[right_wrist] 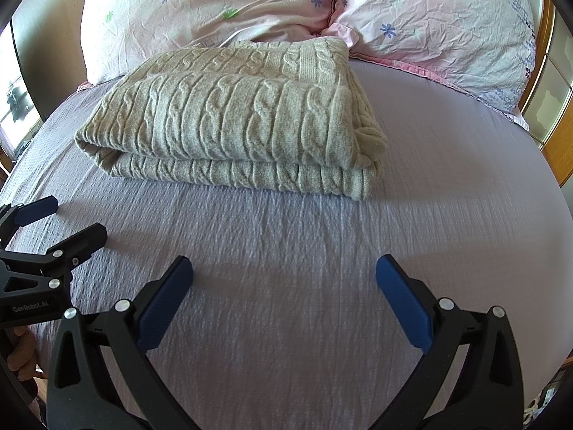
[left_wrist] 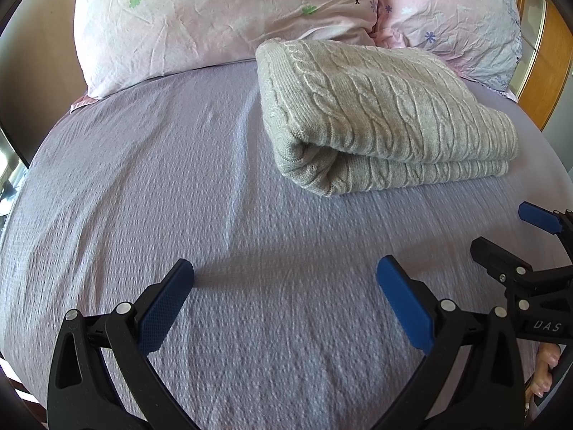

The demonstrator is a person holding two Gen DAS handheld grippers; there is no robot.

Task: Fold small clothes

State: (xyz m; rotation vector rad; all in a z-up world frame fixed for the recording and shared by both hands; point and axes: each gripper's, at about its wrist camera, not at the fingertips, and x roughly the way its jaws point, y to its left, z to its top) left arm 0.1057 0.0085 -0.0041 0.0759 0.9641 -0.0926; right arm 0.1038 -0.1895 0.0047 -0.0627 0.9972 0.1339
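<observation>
The sweater (right_wrist: 229, 122) lies folded in a thick, layered bundle on the lilac sheet (right_wrist: 286, 251), its far edge touching the two pink floral pillows (right_wrist: 215, 3) at the head of the bed. The left gripper (left_wrist: 285, 272) hovers over bare sheet, near the sweater but apart from it, jaws spread wide and holding nothing. The right gripper (right_wrist: 284, 268) sits beside it, likewise spread wide and empty, facing the bundle's near edge.

Low over the bed (left_wrist: 143, 197), side by side near its foot edge, facing the pillows (left_wrist: 215, 18) at the head edge, both sharing the folded knit (right_wrist: 229, 125) ahead.
</observation>
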